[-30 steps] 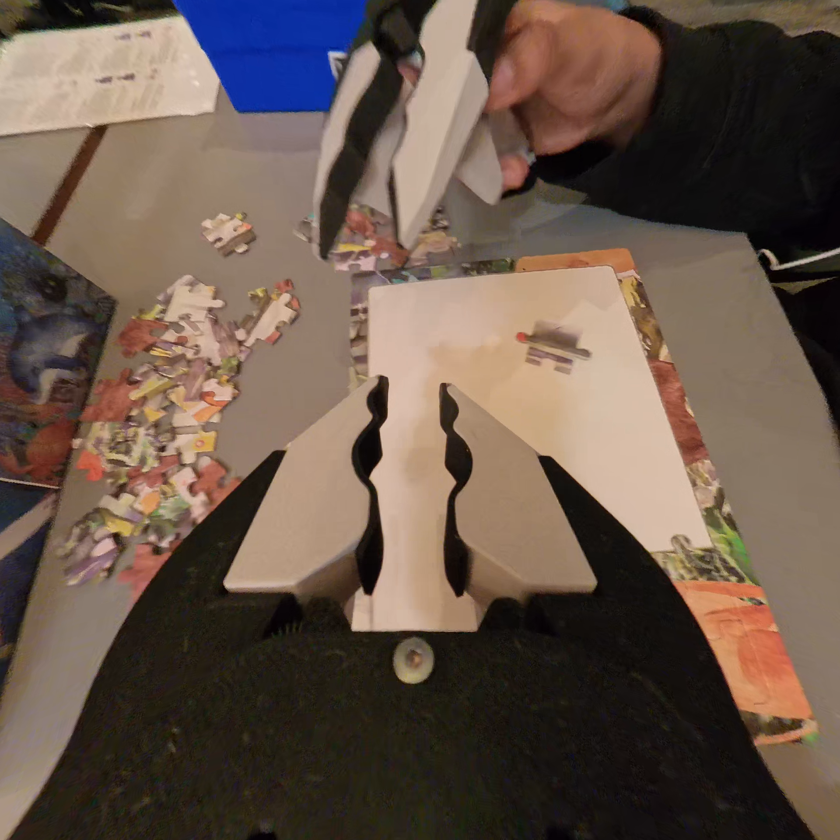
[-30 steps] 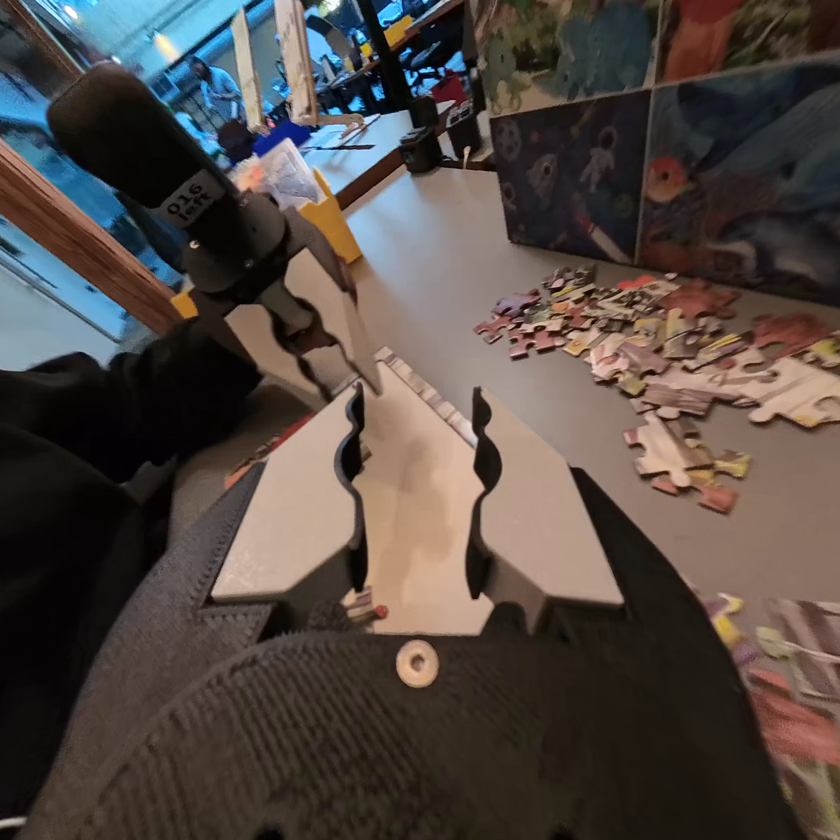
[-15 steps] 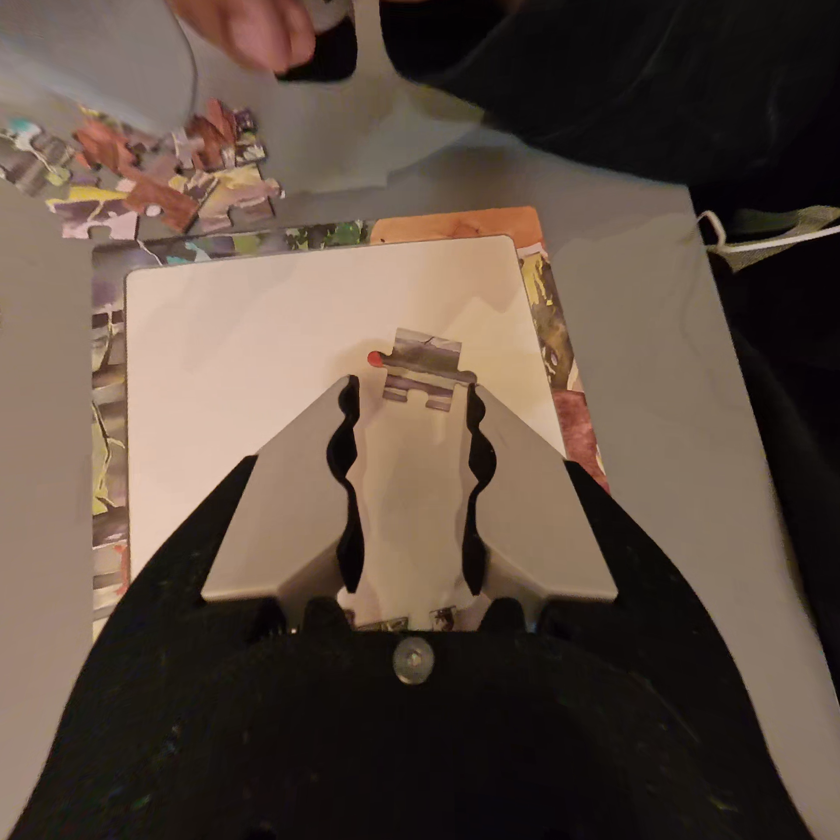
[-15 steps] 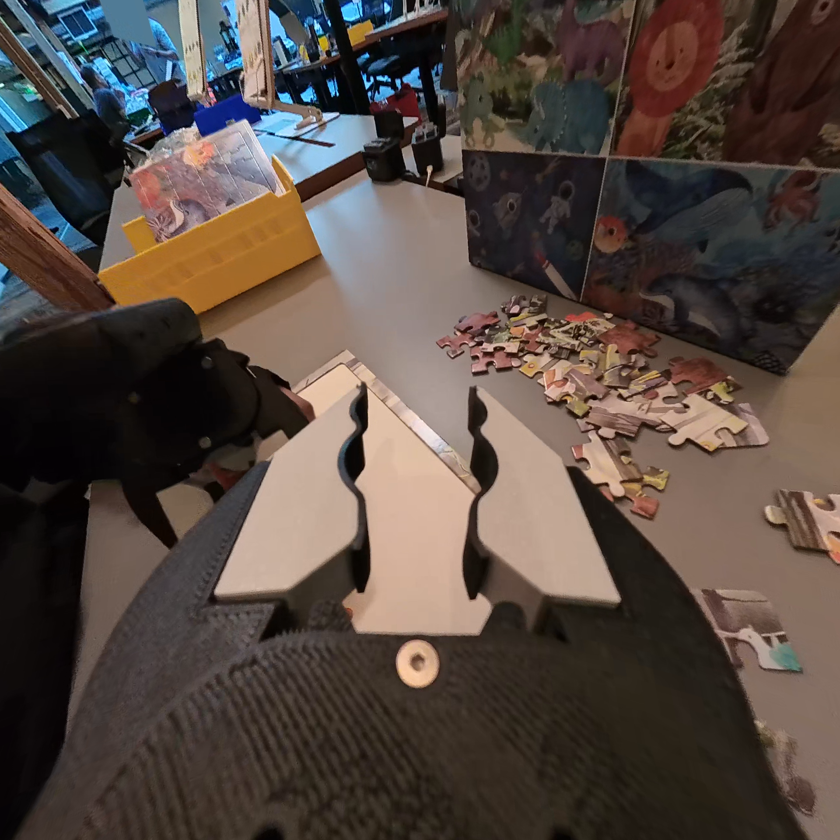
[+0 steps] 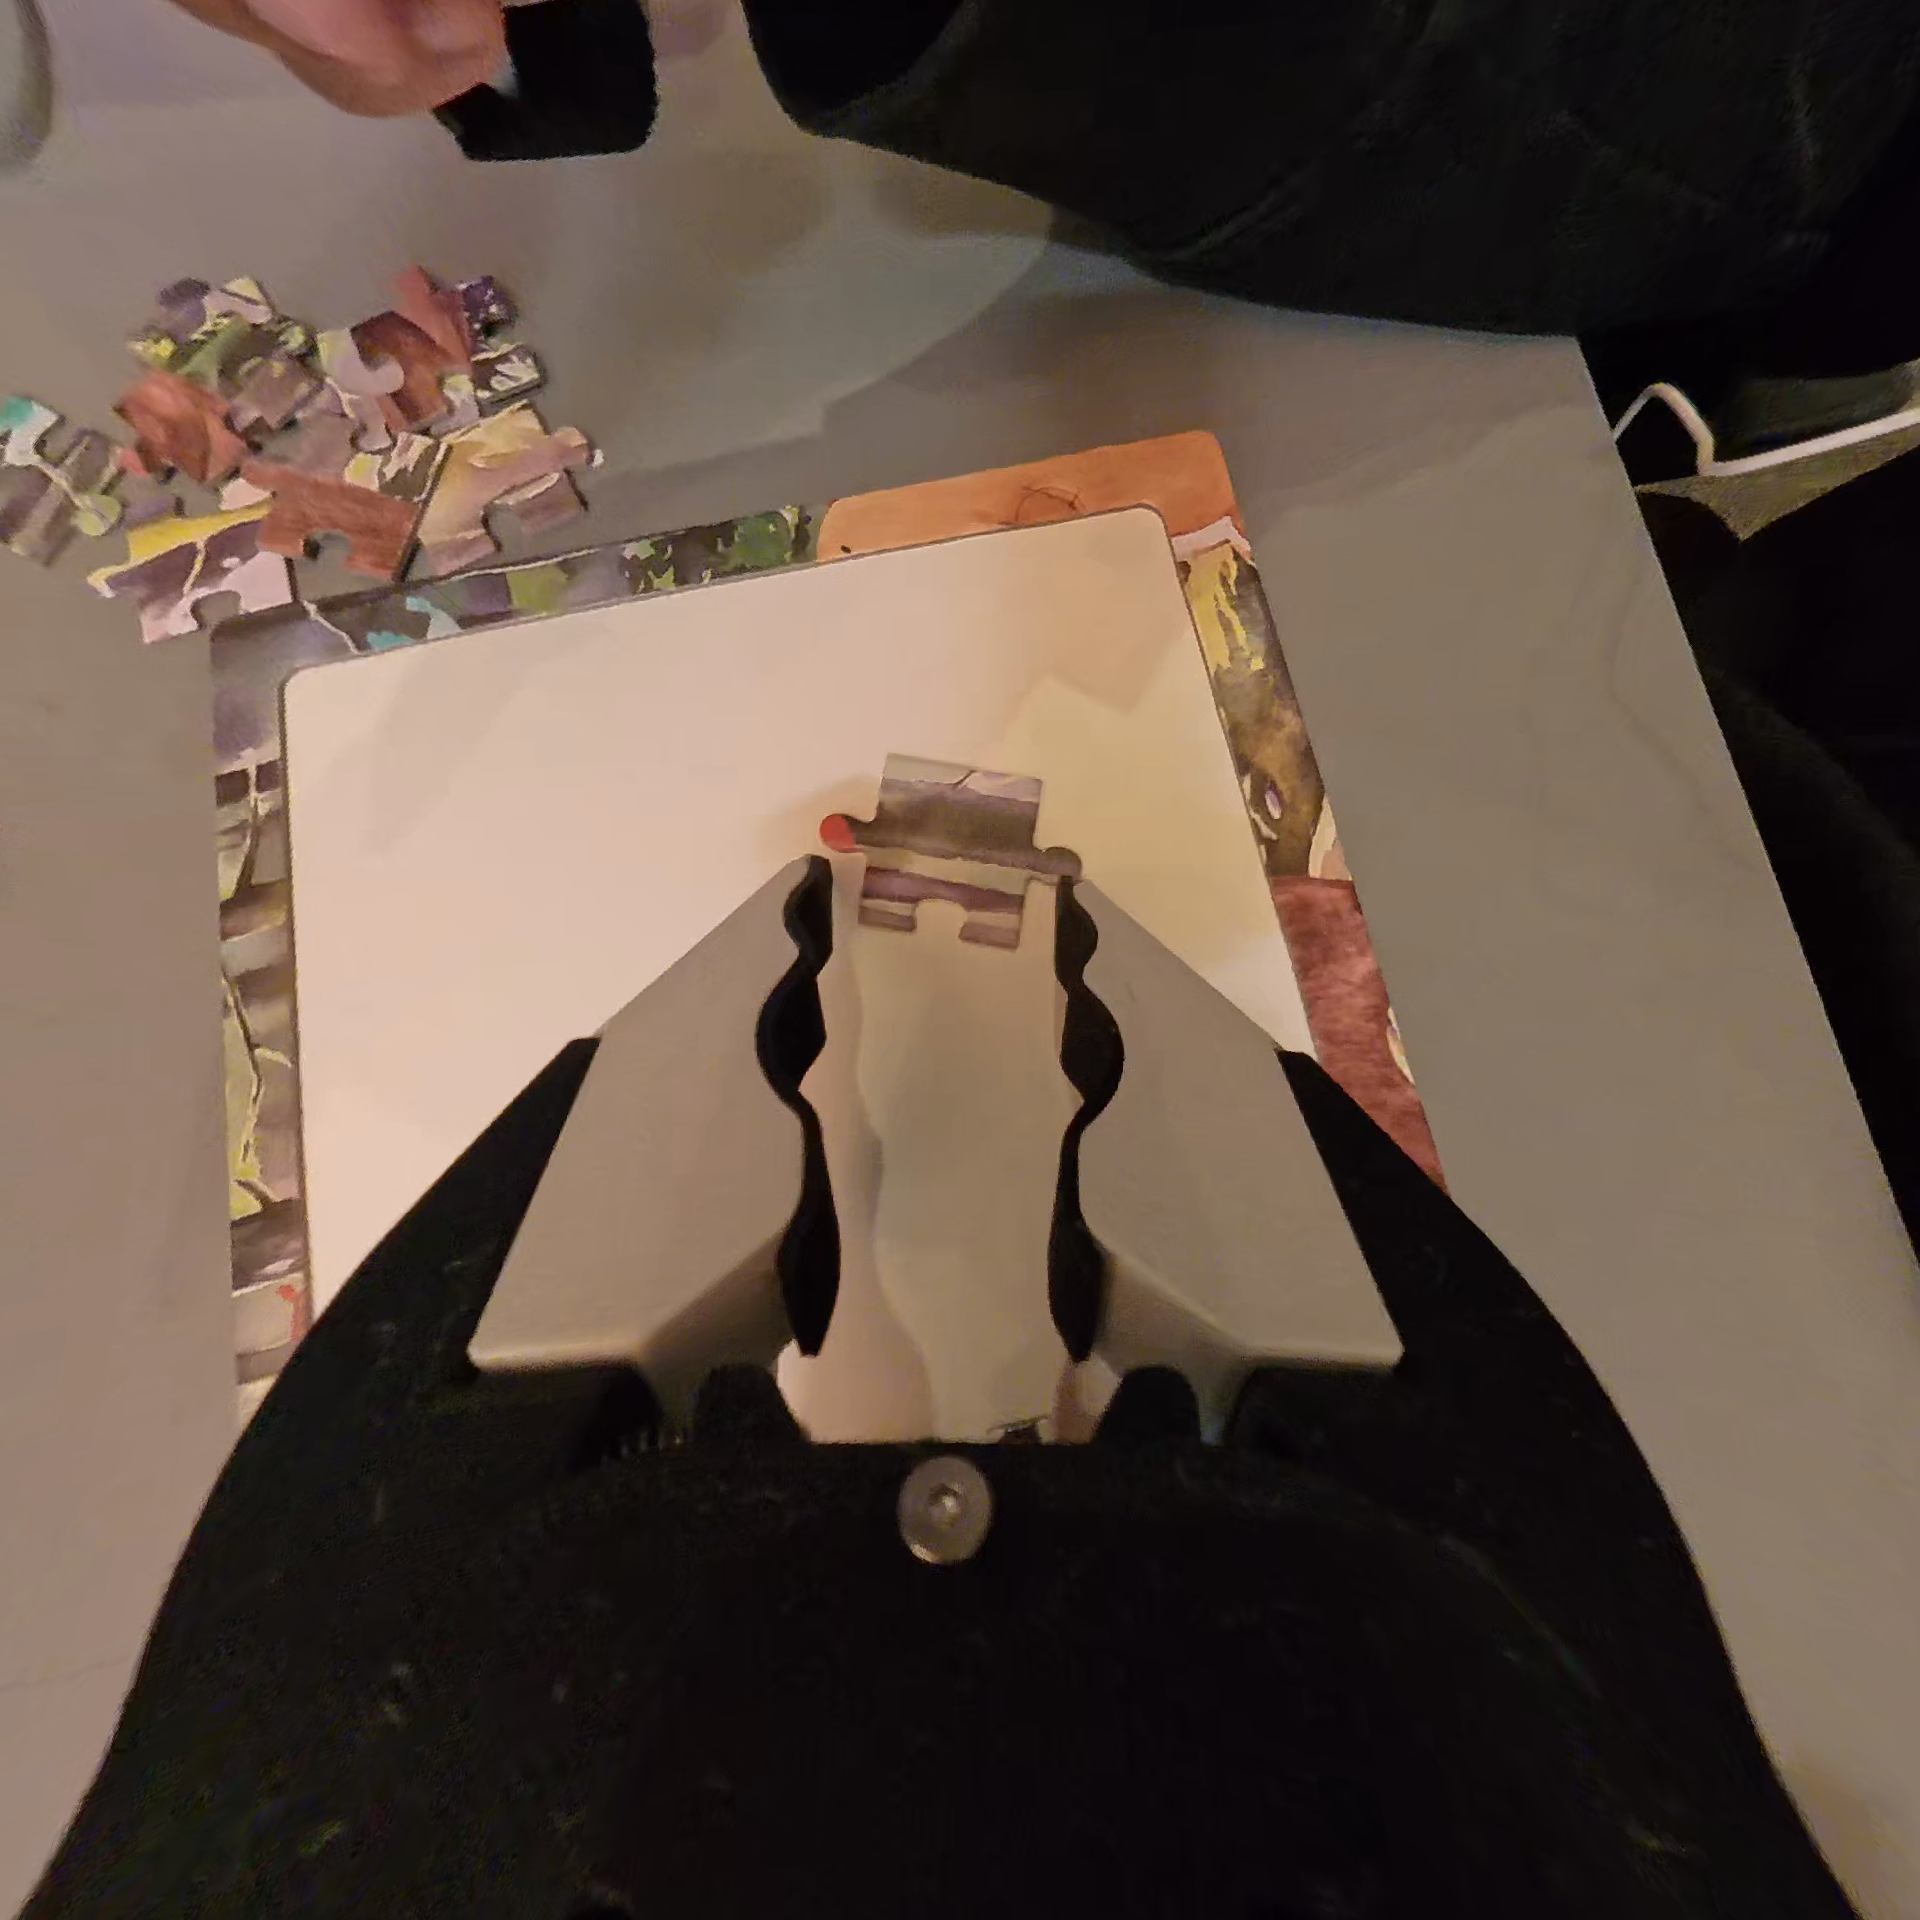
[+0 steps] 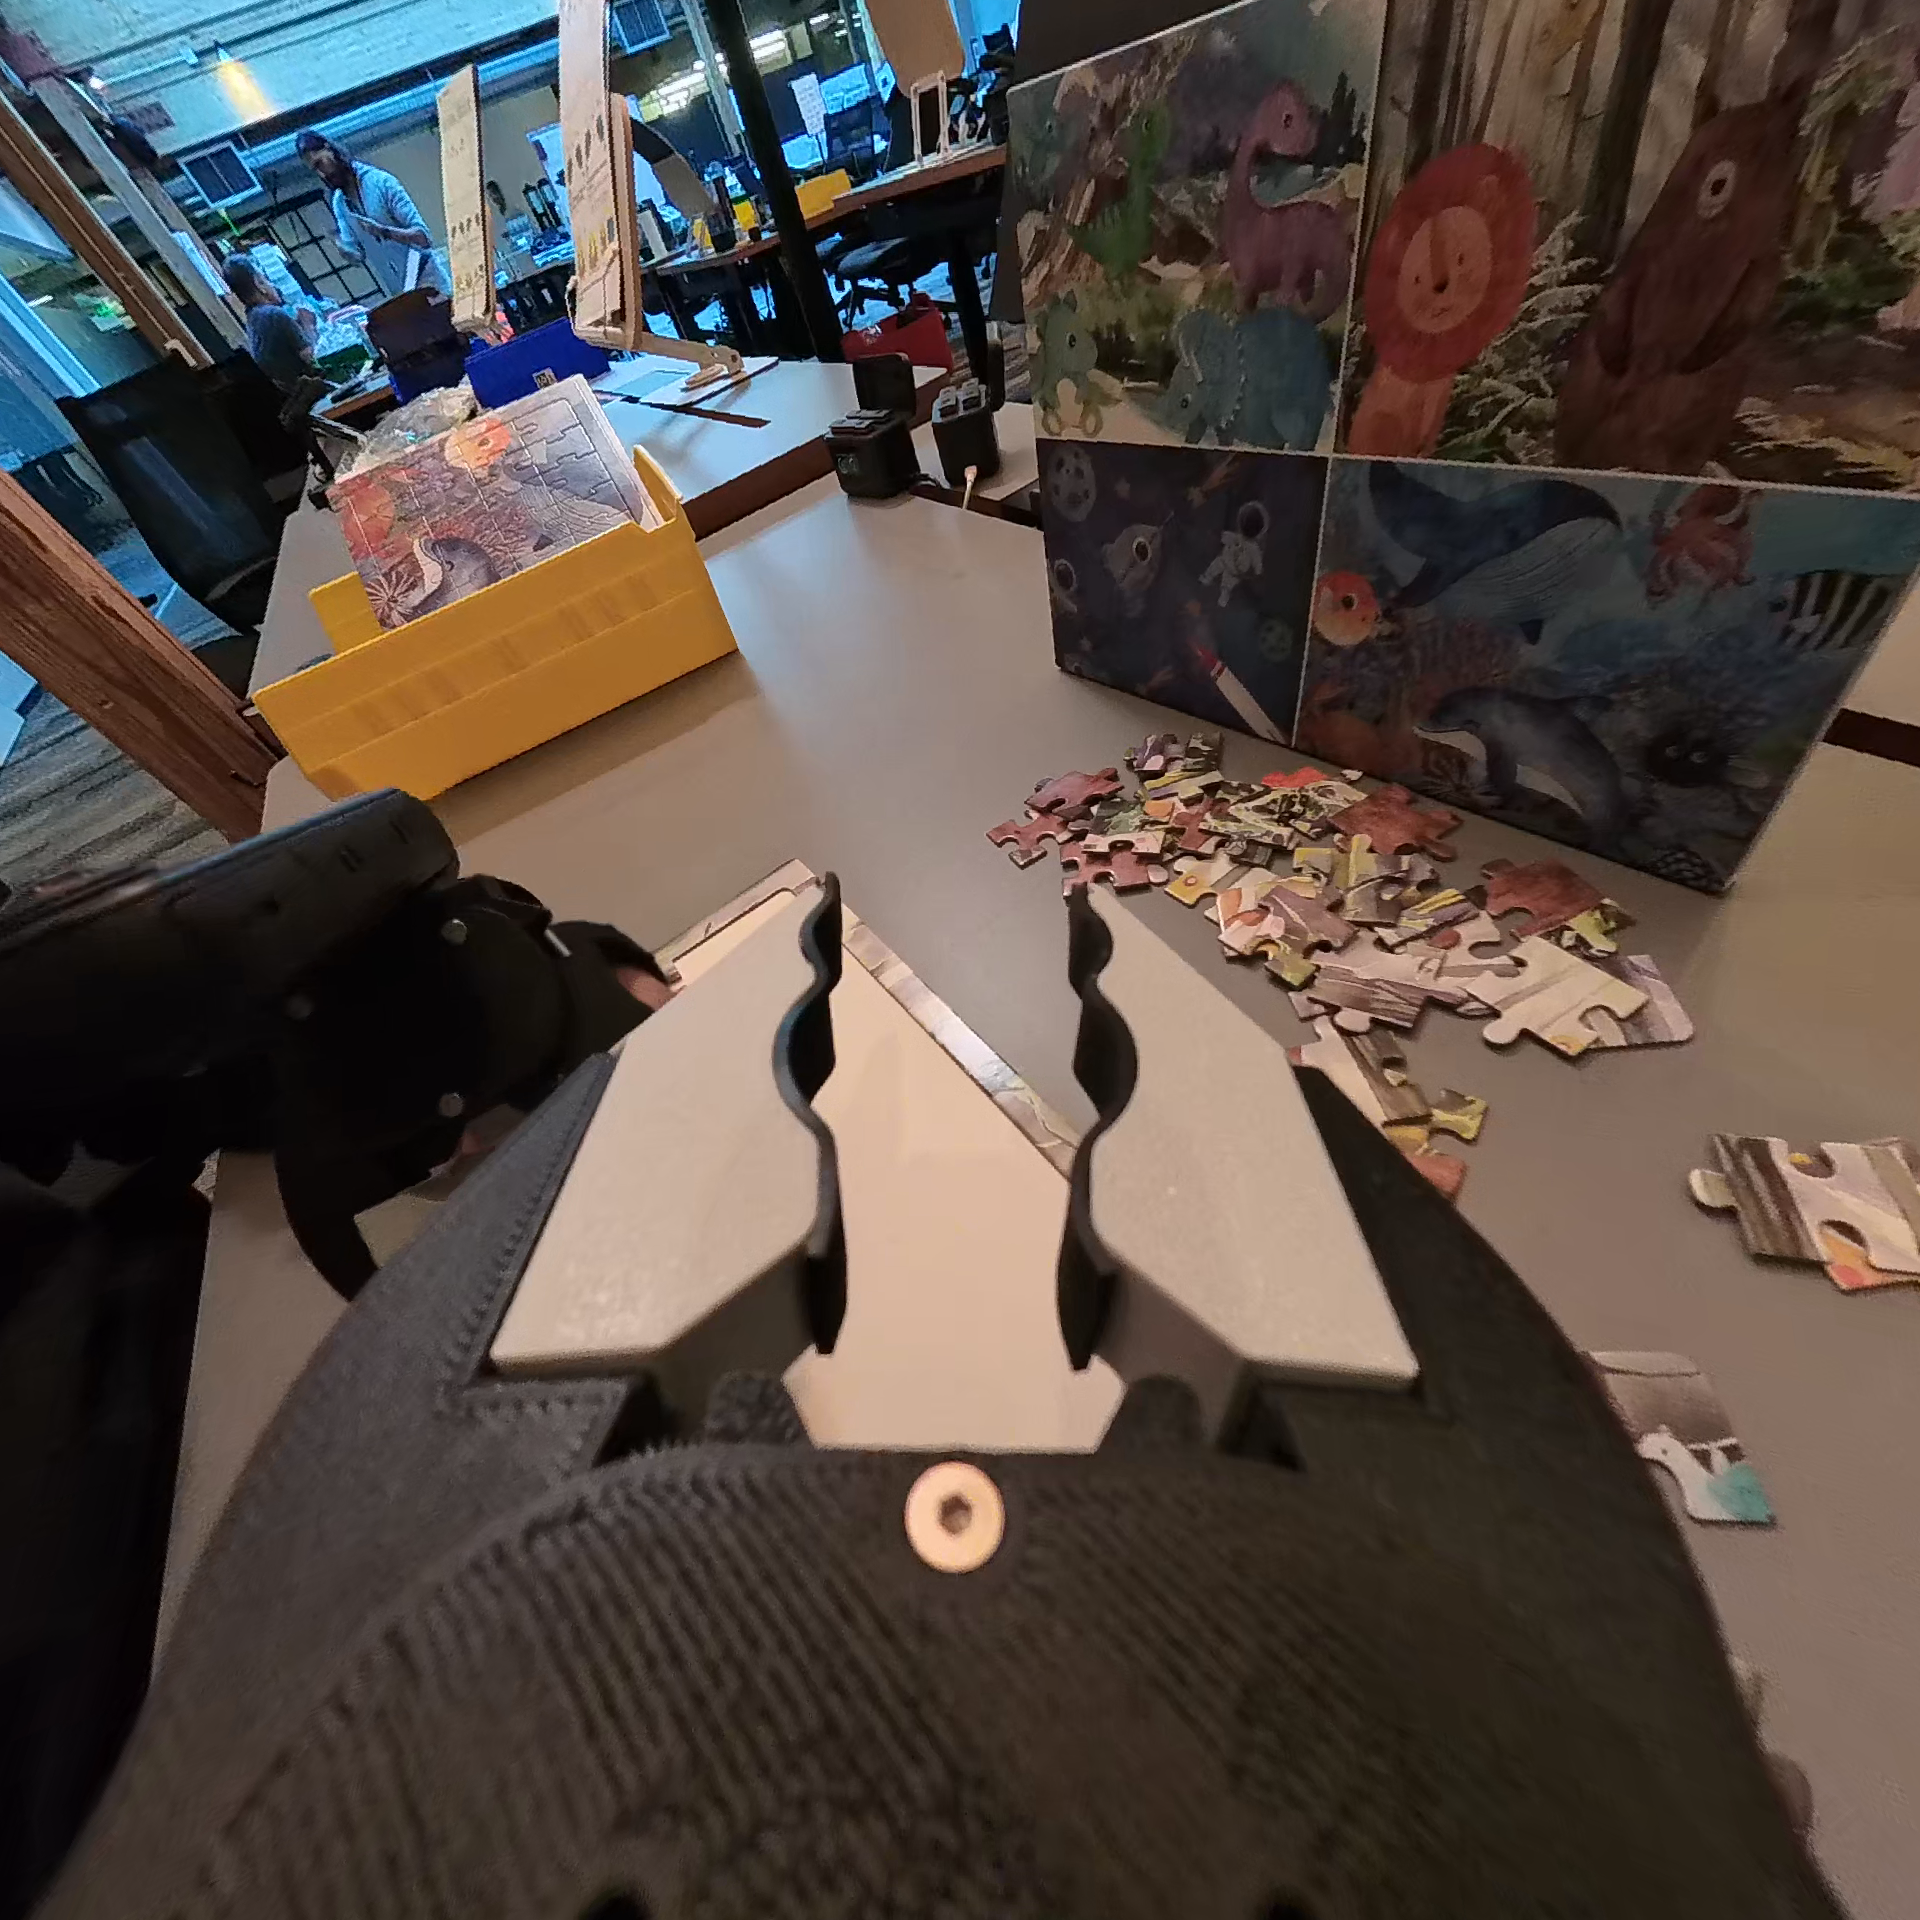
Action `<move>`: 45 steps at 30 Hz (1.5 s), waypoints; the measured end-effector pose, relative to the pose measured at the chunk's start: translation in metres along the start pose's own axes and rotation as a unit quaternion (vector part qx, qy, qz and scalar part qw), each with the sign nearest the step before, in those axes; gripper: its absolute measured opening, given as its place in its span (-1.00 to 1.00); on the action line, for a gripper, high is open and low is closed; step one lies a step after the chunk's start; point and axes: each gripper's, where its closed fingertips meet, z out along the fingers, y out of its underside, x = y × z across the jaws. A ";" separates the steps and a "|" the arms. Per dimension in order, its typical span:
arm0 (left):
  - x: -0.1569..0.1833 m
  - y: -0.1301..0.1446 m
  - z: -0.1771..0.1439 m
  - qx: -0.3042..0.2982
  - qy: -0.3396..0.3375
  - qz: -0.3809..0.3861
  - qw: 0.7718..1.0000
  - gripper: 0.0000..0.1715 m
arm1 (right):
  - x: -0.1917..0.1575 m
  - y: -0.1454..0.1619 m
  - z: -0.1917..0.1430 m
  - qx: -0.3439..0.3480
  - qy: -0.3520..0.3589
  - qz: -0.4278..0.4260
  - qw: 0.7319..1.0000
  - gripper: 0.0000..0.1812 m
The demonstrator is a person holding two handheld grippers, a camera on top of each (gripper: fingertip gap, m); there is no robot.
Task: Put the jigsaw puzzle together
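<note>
The puzzle tray [image 5: 644, 831] has a white bare inside and a painted border. One grey-purple piece with a red knob [image 5: 956, 831] lies on the white inside. My left gripper [image 5: 945, 883] is open and its fingertips stand either side of that piece's near edge, low over the tray. My right gripper [image 6: 954, 904] is open and empty, held above the tray [image 6: 935, 1195]. The left gripper's black body [image 6: 312, 987] shows at the left of the right wrist view.
Loose pieces lie beside the tray's far left corner [image 5: 312, 447] and in a pile [image 6: 1330, 894] before the standing picture box [image 6: 1507, 416]. Single pieces [image 6: 1808, 1195] lie at the right. A yellow bin [image 6: 499, 665] stands far left. A hand [image 5: 395, 52] and dark sleeve [image 5: 1351, 135] are beyond the tray. One gripper's finger ends stand about 20 cm off the other's.
My left gripper moved forward and down to the lone piece and opened wider. My right gripper drew out of the left wrist view and turned toward the pile.
</note>
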 end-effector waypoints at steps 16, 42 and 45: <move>-0.005 -0.005 -0.013 0.022 -0.008 -0.017 1.000 -0.67 | 0.000 -0.002 -0.001 0.004 0.002 -0.005 1.000 -0.54; -0.090 -0.008 -0.133 0.176 -0.232 -0.107 0.951 -0.84 | -0.062 0.023 0.049 0.059 -0.228 0.250 0.939 -1.00; -0.089 -0.007 -0.135 0.182 -0.220 -0.118 0.951 -0.78 | -0.048 0.021 0.044 0.059 -0.197 0.235 0.950 -1.00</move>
